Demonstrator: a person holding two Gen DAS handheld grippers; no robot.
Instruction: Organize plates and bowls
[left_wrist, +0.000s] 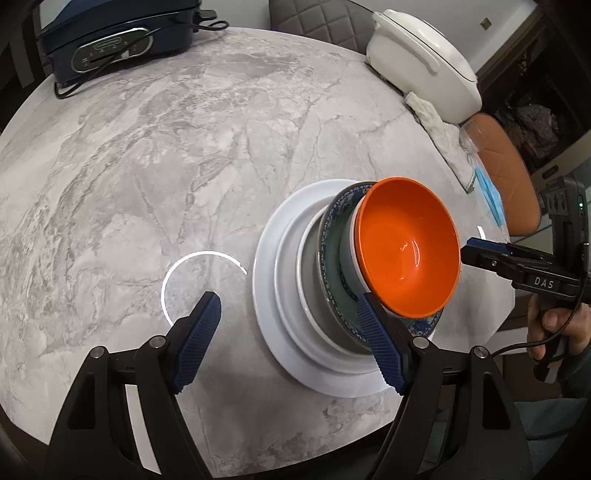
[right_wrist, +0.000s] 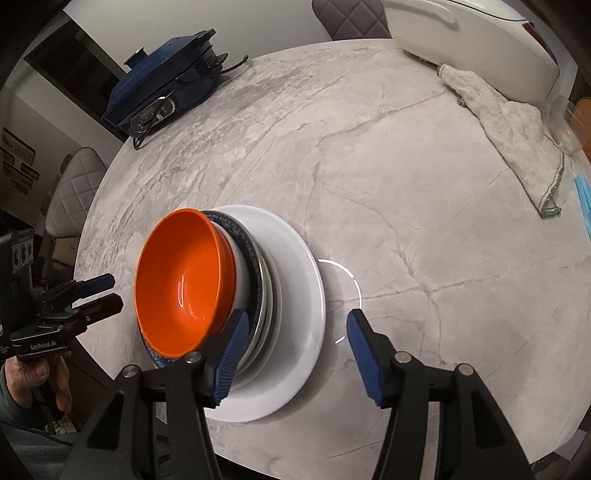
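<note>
A stack of dishes stands near the table's front edge. A large white plate (left_wrist: 269, 280) (right_wrist: 295, 258) is at the bottom, smaller white and blue-patterned plates (left_wrist: 332, 218) (right_wrist: 255, 266) lie on it, and an orange bowl (left_wrist: 406, 251) (right_wrist: 184, 280) sits on top. My left gripper (left_wrist: 291, 336) is open and empty just left of the stack. My right gripper (right_wrist: 295, 354) is open and empty just right of it. Each gripper shows in the other view, the right one (left_wrist: 476, 254) and the left one (right_wrist: 107, 291).
A dark blue electric cooker (left_wrist: 118, 40) (right_wrist: 162, 92) with a cord stands at the far left of the marble table (left_wrist: 147, 166). A white lidded pot (left_wrist: 424, 62), a cloth (right_wrist: 517, 136) and a blue face mask (left_wrist: 491, 195) lie at the right. Chairs surround the table.
</note>
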